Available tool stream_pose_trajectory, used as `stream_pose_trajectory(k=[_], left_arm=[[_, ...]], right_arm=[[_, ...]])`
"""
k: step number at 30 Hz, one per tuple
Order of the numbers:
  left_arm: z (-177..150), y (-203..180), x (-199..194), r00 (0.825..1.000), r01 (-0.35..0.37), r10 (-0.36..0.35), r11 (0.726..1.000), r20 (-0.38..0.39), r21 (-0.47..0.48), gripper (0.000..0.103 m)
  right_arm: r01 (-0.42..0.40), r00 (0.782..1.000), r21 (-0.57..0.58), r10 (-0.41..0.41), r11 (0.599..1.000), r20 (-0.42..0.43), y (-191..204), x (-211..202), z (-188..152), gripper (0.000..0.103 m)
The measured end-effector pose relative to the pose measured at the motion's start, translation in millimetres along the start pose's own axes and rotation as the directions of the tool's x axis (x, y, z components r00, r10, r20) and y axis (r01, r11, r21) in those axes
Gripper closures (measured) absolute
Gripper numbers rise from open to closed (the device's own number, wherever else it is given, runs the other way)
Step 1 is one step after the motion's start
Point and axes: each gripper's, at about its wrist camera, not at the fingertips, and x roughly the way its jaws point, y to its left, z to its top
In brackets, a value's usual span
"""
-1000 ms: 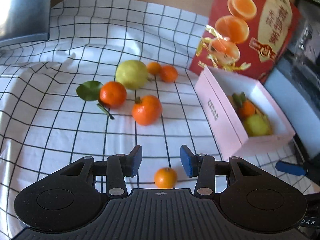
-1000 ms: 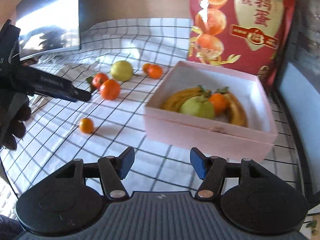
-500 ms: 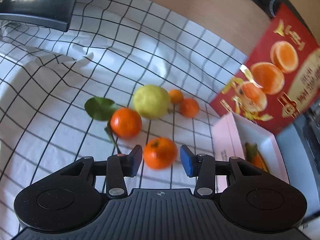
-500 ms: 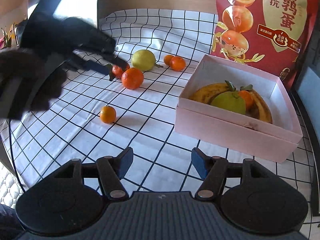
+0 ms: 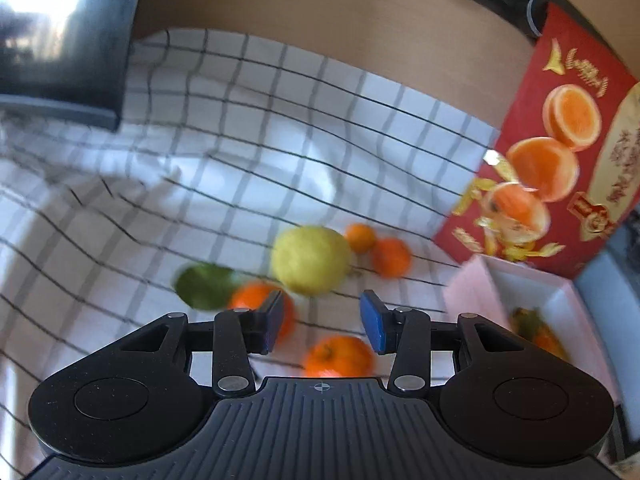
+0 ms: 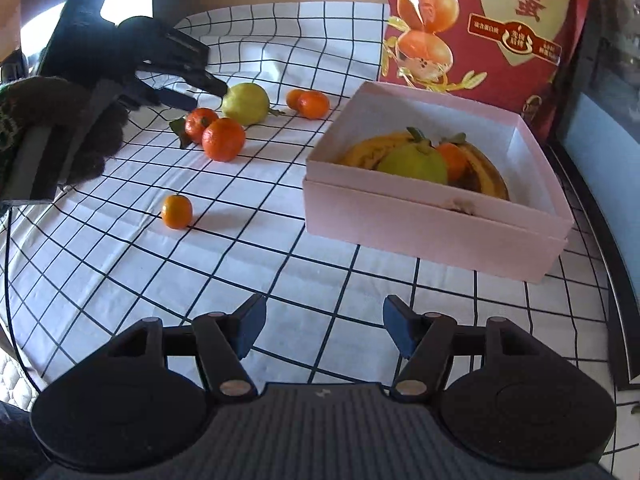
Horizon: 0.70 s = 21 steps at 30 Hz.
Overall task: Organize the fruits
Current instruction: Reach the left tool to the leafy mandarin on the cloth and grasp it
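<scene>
My left gripper (image 5: 322, 322) is open and empty, low over a cluster of fruit on the checked cloth. A yellow-green pear (image 5: 310, 259) lies just beyond its tips, one orange (image 5: 339, 356) below between the fingers, another orange with a leaf (image 5: 256, 300) behind the left finger. The right wrist view shows the left gripper (image 6: 200, 88) beside the pear (image 6: 245, 103) and the oranges (image 6: 223, 139). My right gripper (image 6: 323, 328) is open and empty above the cloth, in front of the pink box (image 6: 432, 216). The box holds bananas, a green pear and an orange.
Two small oranges (image 6: 309, 103) lie behind the pear. A tiny orange (image 6: 177, 211) lies alone on the cloth at the left. A red printed bag (image 6: 480, 24) stands behind the box. A dark monitor (image 5: 60, 40) stands at the back left.
My left gripper has moved forward over the fruit cluster, from above the tiny orange to just short of the pear. My right gripper has drawn back and shifted left a little.
</scene>
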Motion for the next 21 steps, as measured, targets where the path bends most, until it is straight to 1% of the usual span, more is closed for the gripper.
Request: stream_pose_trajectory(k=[3,6,7,9,12,13,14,16,19,21], left_arm=[[6,3,15,0.998,-0.056,0.058,0.996,-0.035,0.07,0.057],[4,2,28,0.993,-0.079,0.091,0.986,-0.077,0.146,0.057],[2,2,31,0.991,-0.085,0.1,0.983,-0.084,0.164,0.055],[-1,0,34,0.989,-0.11,0.127,0.973,-0.075,0.2,0.055],[1,6,39,0.988,-0.116,0.133,0.976,-0.082,0.183,0.055],[2,8,41,0.987,-0.114,0.131,0.979,-0.093,0.17,0.053],[4,10,43,0.987,-0.108,0.126,0.981,-0.104,0.159,0.051],[6,12,47,0.986,-0.087,0.105,0.986,-0.126,0.146,0.05],[6,11,49,0.986,-0.08,0.101,0.985,-0.134,0.153,0.051],[3,9,48,0.986,-0.076,0.101,0.981,-0.134,0.177,0.052]], right_arm=[[-0.009,1.0,-0.007,0.009,1.0,-0.004,3,2,1,0.038],[-0.018,1.0,-0.022,0.018,1.0,-0.004,7,3,2,0.038],[-0.02,1.0,-0.026,0.02,0.999,-0.004,8,3,3,0.038],[-0.023,1.0,-0.03,0.023,0.999,-0.007,10,3,3,0.038],[-0.023,1.0,-0.029,0.023,0.999,-0.012,10,4,1,0.038],[-0.023,1.0,-0.028,0.022,0.999,-0.014,10,4,1,0.038],[-0.022,1.0,-0.027,0.021,0.999,-0.015,10,4,0,0.038],[-0.019,1.0,-0.025,0.019,0.999,-0.017,9,3,-1,0.038],[-0.015,1.0,-0.022,0.015,1.0,-0.018,9,1,-3,0.038],[-0.012,1.0,-0.02,0.012,1.0,-0.019,9,0,-5,0.038]])
